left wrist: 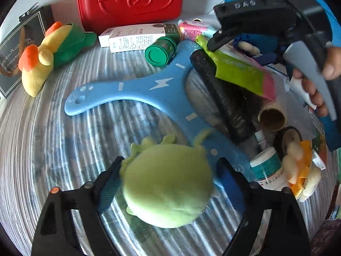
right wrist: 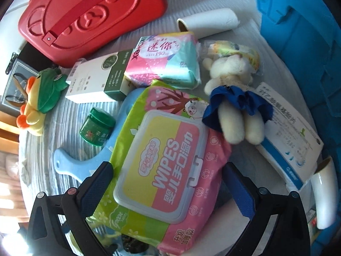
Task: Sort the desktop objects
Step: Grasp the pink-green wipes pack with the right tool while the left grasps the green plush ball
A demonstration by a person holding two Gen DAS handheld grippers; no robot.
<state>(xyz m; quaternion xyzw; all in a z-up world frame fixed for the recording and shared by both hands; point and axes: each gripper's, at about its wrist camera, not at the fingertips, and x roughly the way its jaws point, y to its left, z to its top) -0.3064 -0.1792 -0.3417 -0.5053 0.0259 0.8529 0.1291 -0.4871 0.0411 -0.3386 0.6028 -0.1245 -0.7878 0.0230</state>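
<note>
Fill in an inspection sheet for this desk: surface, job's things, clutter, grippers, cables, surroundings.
Surface: striped cloth, mostly covered.
Job's things: green plush between the left jaws; wipes pack between the right jaws, lying on a blue board.
Clutter: red case, duck plush, green jar, white boxes, bear plush, pad pack.
Grippers: left gripper open; right gripper open, astride the pack.
Cables: nothing seen.
Surroundings: blue crate at the right.
</note>
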